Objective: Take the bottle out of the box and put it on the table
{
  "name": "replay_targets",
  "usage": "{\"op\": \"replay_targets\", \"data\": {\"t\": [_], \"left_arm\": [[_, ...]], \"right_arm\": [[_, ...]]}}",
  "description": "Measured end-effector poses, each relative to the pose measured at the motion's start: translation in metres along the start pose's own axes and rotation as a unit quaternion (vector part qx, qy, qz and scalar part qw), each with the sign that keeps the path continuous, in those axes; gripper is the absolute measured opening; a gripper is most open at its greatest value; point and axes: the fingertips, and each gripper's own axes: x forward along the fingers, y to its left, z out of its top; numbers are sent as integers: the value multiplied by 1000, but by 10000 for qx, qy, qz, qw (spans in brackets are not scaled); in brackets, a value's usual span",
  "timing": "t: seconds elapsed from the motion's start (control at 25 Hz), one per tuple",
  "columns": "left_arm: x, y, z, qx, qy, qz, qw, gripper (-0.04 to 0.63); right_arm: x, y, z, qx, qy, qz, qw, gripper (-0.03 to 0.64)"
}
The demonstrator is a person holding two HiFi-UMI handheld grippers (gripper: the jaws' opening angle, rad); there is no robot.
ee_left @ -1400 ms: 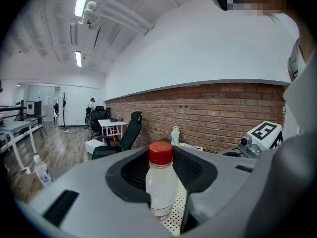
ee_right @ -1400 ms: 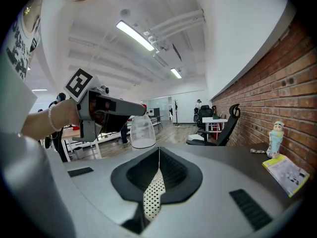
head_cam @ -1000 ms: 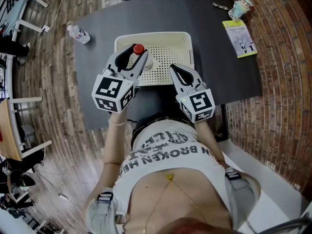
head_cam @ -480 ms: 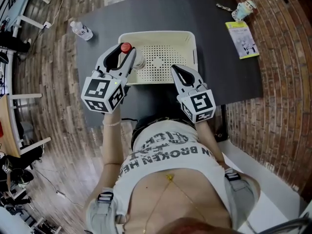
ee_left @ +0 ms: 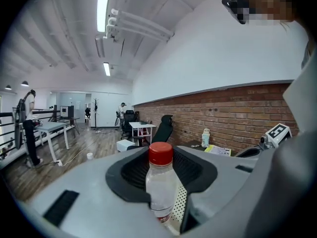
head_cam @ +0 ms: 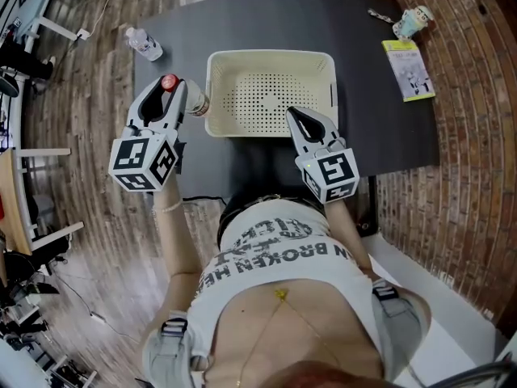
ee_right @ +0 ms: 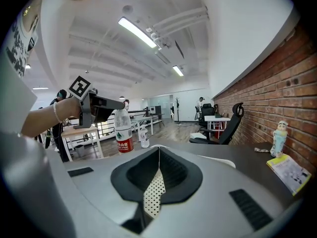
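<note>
A clear water bottle with a red cap stands upright between the jaws of my left gripper, which is shut on its upper part. It is just outside the left wall of the cream perforated box, over the dark table. In the left gripper view the bottle fills the gap between the jaws. My right gripper is at the box's near rim with its tips together. In the right gripper view the held bottle hangs under the left gripper.
A second small bottle lies at the table's far left corner. A yellow-green booklet and a small figurine sit at the far right. The person's body is close against the table's near edge.
My left gripper has carried the bottle leftward from above the box's left part to outside its left wall. The right gripper has hardly shifted.
</note>
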Motion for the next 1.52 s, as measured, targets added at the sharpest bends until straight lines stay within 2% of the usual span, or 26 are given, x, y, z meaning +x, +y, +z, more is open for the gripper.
{"op": "replay_targets", "data": {"t": [0.2,0.44,0.72,1.12,1.52], "left_arm": [[-15,30,-4,-60,7,279,9996,152],[-25,53,-11,-141,18,398,9991,152],[-29,68,-16,-239,28,278,9993,152],[-36,80,-25,-141,4,-3,9999,152],[-43,87,-39,-135,107,-48,9998,152]], "right_arm": [[7,3,0,-5,28,-43,10000,9],[15,11,1,-24,64,-101,9999,9],[25,23,3,-22,105,-193,9998,9],[31,40,-2,36,5,-508,9987,9],[32,38,-5,32,10,-680,9977,9]]}}
